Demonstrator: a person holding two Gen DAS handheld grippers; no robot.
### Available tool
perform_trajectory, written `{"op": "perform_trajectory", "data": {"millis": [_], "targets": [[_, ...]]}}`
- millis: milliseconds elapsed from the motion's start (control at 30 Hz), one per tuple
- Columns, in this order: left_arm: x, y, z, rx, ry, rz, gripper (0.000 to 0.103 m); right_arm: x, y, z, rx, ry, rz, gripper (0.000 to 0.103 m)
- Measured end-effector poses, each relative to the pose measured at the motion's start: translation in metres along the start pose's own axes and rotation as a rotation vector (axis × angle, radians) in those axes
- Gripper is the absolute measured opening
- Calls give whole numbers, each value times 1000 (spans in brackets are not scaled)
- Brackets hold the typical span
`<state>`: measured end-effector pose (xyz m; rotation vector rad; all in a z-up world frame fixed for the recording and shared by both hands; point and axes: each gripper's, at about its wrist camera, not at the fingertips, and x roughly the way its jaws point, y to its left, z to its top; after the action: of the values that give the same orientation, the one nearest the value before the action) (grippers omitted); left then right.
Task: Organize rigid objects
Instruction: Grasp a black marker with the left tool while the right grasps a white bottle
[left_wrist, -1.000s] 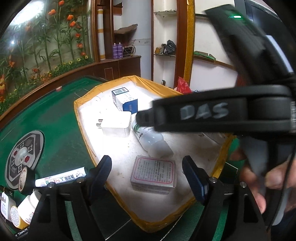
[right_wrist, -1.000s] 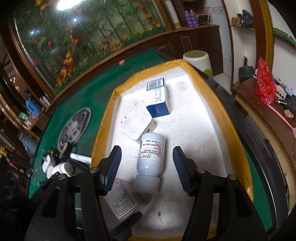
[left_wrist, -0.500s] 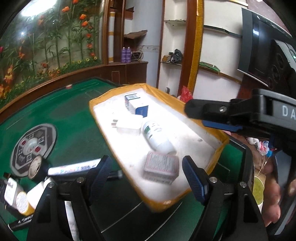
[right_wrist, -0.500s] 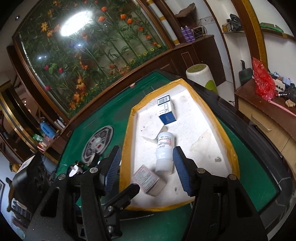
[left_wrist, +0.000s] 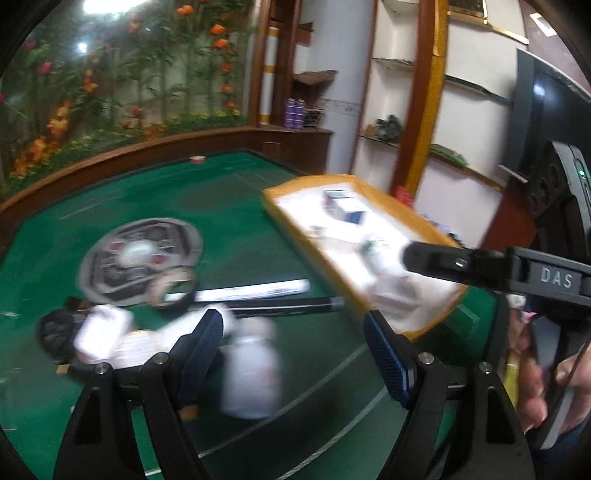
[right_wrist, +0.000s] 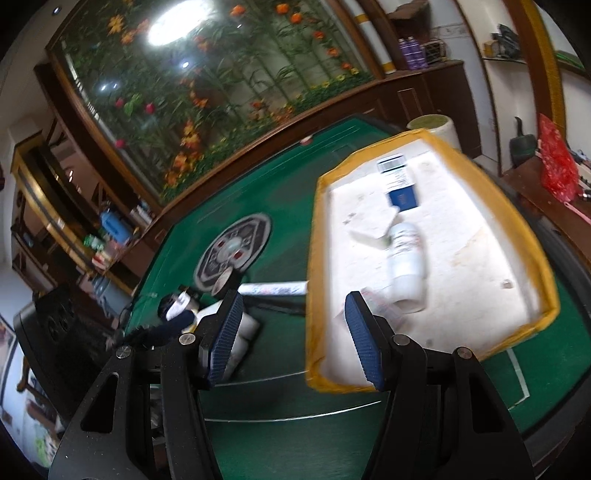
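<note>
A yellow-rimmed white tray (right_wrist: 537, 236) (left_wrist: 424, 221) sits on the green table. In it lie a blue-and-white box (right_wrist: 400, 184), a white bottle (right_wrist: 404, 258), a white adapter (right_wrist: 369, 230) and a pink-printed box (right_wrist: 376, 299). Left of the tray lie a white paint marker (left_wrist: 255, 290) (right_wrist: 275, 288), a black pen (left_wrist: 288, 306), a white bottle (left_wrist: 251, 369) and other small items, blurred. My left gripper (left_wrist: 293, 350) is open and empty above that white bottle. My right gripper (right_wrist: 293, 334) is open and empty over the tray's left rim.
A round grey emblem (left_wrist: 142, 260) (right_wrist: 232, 251) is set in the table's middle. A roll of tape (left_wrist: 173, 290) rests by the marker. The other gripper's black body (left_wrist: 517, 269) reaches in from the right. Wooden rails edge the table.
Both grippers have pulled back from the tray and swung left toward the loose pile on the green cloth. The views are blurred with motion. The tray's contents stay put.
</note>
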<state>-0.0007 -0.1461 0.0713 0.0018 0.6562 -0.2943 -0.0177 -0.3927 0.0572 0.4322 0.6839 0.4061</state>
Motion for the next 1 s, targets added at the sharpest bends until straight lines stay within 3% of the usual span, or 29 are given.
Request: {"op": "perform_trajectory", "data": {"millis": [233,433,500,567,667,767,1000], "targets": [[-11,67,-23,-6,73,119,79,23,22,-13,-49,65,36,58],[9,86,-32,-56,161,102,79,37,34,-22,-74,108,54,58],[11,84,-37,-35,178,109,72,39,38,-25,-86,117,58,58],[13,79,-42,-9,203,100,46,40,42,-28,-97,123,58,58],[10,68,-46,28,221,58,31,43,43,-32,-98,139,53,58],[7,54,-49,60,242,2,31,46,42,-34,-99,154,56,58],[26,37,-36,135,269,61,32,56,48,-39,-106,185,48,58]]}}
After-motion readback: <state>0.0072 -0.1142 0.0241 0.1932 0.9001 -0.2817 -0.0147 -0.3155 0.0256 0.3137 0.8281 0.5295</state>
